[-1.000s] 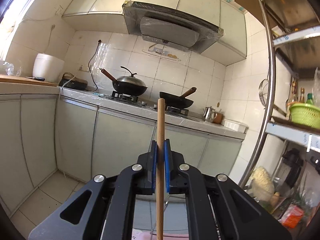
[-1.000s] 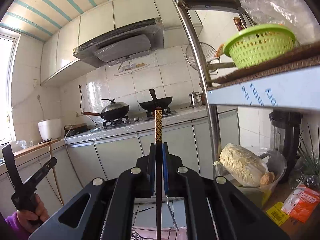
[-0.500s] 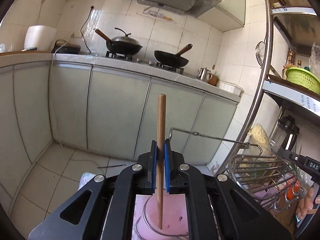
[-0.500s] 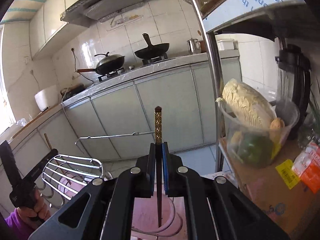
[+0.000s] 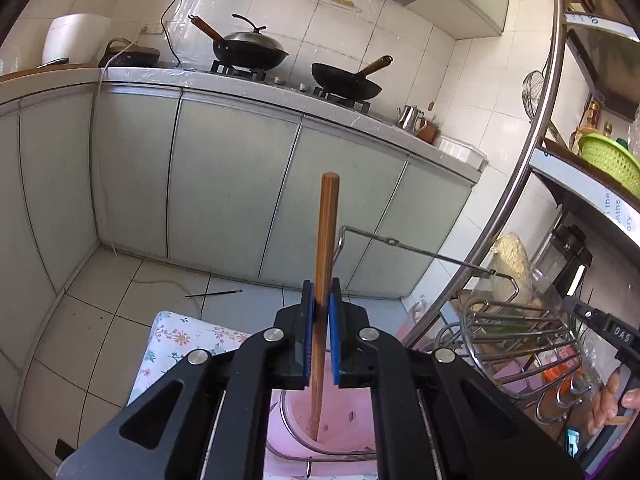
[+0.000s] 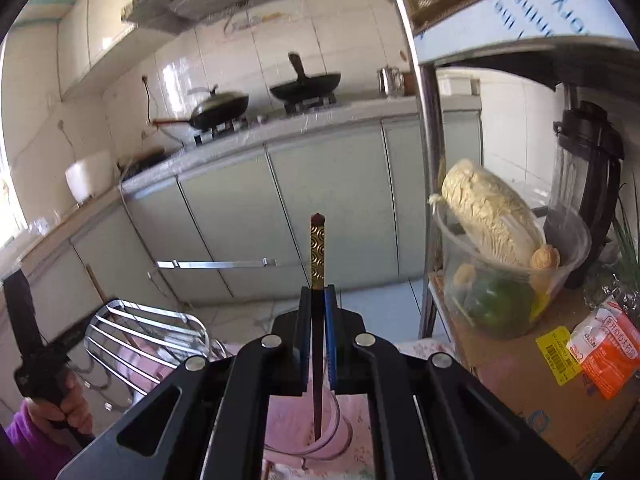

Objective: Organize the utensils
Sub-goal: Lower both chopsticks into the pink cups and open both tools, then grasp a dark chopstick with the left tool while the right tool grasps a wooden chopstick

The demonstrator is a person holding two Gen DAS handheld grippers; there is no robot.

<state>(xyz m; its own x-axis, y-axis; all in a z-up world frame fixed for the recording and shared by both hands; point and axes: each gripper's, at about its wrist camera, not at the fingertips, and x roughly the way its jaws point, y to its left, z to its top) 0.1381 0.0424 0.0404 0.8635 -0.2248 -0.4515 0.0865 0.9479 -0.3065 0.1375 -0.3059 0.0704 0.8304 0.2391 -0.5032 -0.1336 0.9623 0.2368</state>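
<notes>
Your left gripper (image 5: 320, 308) clenches the plain wooden chopstick (image 5: 326, 264); your right gripper (image 6: 319, 300) clenches the dark chopstick with a gold-patterned top (image 6: 318, 256); both have tipped down from the stove, so each tip now hangs over the pink round holder (image 5: 340, 428) below, ready for lowering.

Both grippers now tilt further down than a second ago. The wooden chopstick (image 5: 325, 280) and the dark chopstick (image 6: 317, 320) now have their tips inside the pink cup (image 5: 344, 420).

The right gripper (image 6: 319, 308) clamps a dark chopstick (image 6: 318, 248) upright, tip inside a pink cup (image 6: 298, 420).
</notes>
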